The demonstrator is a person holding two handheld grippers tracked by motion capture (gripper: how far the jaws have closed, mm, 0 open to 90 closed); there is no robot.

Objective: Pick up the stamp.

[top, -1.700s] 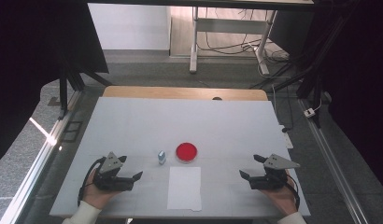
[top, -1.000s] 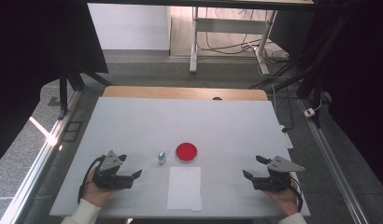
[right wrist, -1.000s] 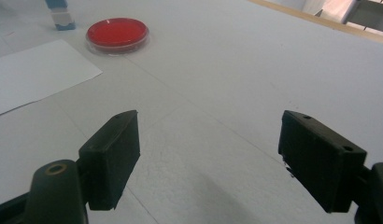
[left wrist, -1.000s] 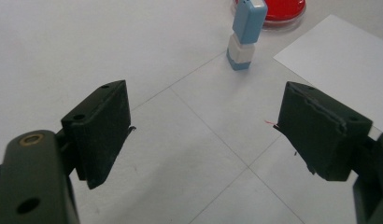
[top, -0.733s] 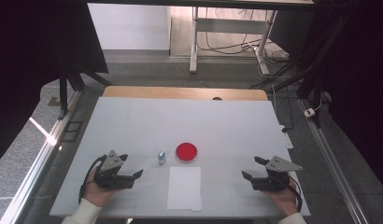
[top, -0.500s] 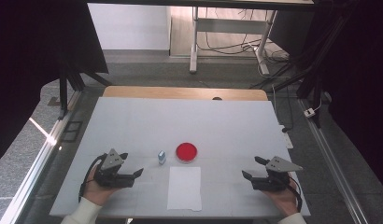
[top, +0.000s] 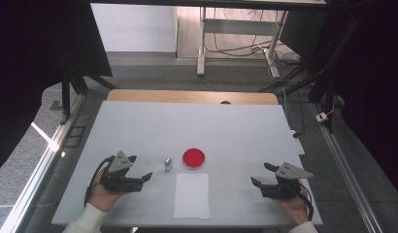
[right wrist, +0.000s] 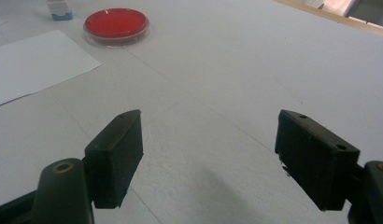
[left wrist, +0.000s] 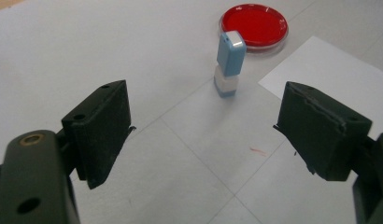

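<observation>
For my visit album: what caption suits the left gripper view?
Open left claw faces a small upright blue-and-white stamp beside a red dish.

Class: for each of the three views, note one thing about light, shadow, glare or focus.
High view: a bright streak of glare on the floor left of the table, dark surroundings. Left gripper view: the near jaws are soft, the small blue stamp and red dish sharper. Right gripper view: a faint shadow lies on the table between the jaws; the paper looks bright.
</observation>
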